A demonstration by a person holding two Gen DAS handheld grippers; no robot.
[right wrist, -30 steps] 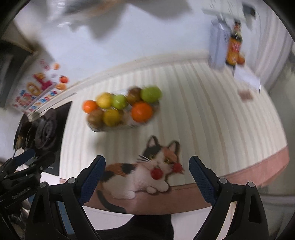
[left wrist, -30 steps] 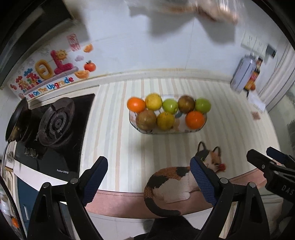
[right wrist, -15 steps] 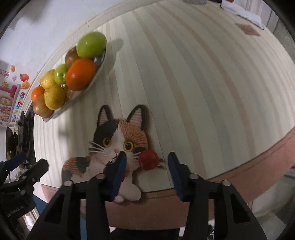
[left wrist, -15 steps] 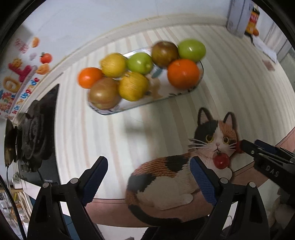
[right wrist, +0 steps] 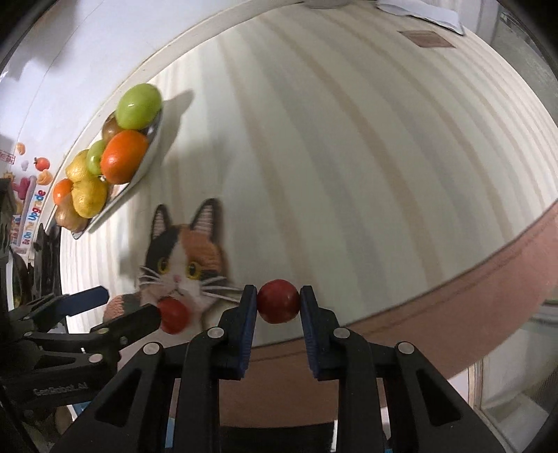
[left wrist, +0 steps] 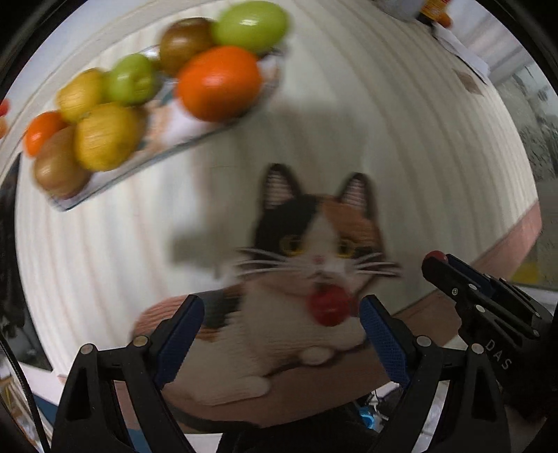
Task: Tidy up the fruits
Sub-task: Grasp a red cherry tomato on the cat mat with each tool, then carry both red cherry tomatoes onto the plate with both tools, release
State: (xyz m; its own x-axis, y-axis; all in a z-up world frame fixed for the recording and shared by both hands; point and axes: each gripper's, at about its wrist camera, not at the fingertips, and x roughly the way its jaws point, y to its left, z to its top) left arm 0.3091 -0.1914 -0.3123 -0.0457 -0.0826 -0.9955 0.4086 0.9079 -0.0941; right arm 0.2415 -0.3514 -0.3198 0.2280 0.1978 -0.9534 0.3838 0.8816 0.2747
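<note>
Two small red fruits lie on the cat-shaped mat [left wrist: 314, 251] near the counter's front edge. My right gripper [right wrist: 278, 306] is shut on one red fruit [right wrist: 278, 301], which shows at its tips in the left wrist view [left wrist: 436, 256]. The other red fruit [left wrist: 329, 306] [right wrist: 173, 315] lies at the cat's mouth, just ahead of my open left gripper [left wrist: 282, 320], nearer its right finger. The left gripper's fingers [right wrist: 87, 299] show at the left of the right wrist view. A clear tray [left wrist: 167, 139] [right wrist: 139, 174] holds several oranges, green, yellow and brown fruits behind the mat.
The striped counter [right wrist: 348, 156] has a pink front edge [right wrist: 453, 313]. A gas stove [right wrist: 48, 244] lies at the far left. A bottle [left wrist: 432, 10] and papers [right wrist: 418, 10] sit at the back right by the wall.
Both grippers moved forward and down toward the mat. The right gripper closed from partly open onto the right red fruit. The left gripper stayed open and came closer to the other fruit.
</note>
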